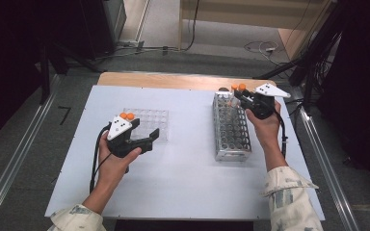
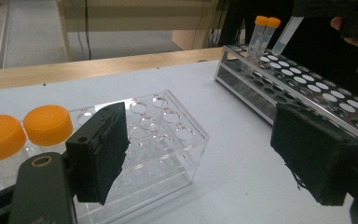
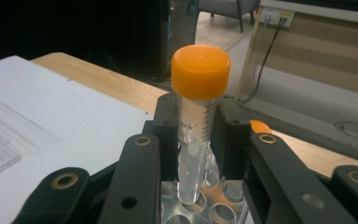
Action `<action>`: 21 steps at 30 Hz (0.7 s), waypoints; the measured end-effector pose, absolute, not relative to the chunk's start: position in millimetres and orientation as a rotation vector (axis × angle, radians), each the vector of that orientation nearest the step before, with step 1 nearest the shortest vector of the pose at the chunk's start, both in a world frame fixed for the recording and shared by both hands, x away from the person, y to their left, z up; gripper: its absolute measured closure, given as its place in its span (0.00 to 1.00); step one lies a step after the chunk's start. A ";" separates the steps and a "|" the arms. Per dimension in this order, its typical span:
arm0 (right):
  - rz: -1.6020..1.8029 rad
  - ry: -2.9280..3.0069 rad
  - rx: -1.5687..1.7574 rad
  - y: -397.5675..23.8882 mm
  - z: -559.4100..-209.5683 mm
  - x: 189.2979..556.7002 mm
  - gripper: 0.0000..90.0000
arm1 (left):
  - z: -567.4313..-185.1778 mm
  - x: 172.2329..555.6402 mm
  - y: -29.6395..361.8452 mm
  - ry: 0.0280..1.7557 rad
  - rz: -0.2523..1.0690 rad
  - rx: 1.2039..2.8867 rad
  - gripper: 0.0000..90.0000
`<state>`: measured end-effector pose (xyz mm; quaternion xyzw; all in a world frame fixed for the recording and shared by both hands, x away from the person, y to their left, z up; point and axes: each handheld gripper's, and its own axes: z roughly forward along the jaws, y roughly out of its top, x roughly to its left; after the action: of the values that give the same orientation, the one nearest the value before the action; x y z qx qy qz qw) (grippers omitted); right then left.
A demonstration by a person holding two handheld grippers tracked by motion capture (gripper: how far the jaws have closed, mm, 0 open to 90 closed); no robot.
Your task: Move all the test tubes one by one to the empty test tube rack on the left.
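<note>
Right gripper view shows the right tongs (image 3: 193,128) pinching a clear tube (image 3: 196,135) with an orange cap just below that cap, its lower end over the holes of the metal rack (image 1: 231,130). High view has the left tongs (image 1: 150,139) spread wide and holding nothing, beside the clear plastic rack (image 1: 151,120) on the white counter (image 1: 183,173).

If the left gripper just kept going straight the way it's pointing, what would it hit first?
Probably the metal rack. The open left gripper looks across bare table toward it, with the clear plastic rack just off to one side. Depth is hard to judge, so its corner might be clipped.
</note>
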<state>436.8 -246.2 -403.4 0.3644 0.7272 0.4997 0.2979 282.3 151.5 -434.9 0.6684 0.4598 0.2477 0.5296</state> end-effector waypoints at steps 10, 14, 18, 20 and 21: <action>1.350 2.010 0.943 -228.1 -388.5 417.0 0.80 | -430.2 284.6 146.2 1.088 0.591 1.593 0.22; 1.376 2.050 0.899 -211.3 -385.9 405.2 0.80 | -425.9 287.1 142.6 1.086 0.582 1.587 0.22; 1.405 2.094 0.868 -196.4 -383.5 394.6 0.80 | -420.4 292.6 140.5 1.094 0.580 1.591 0.22; 1.413 2.115 0.851 -188.5 -383.4 390.0 0.80 | -417.6 295.1 139.5 1.093 0.577 1.597 0.21; 1.419 2.123 0.842 -184.4 -383.7 387.6 0.80 | -415.9 296.2 138.6 1.095 0.574 1.597 0.21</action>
<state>387.6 -184.4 -383.7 0.3051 0.7693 0.5144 0.2244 296.2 138.6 -415.9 0.6697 0.4589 0.2407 0.5320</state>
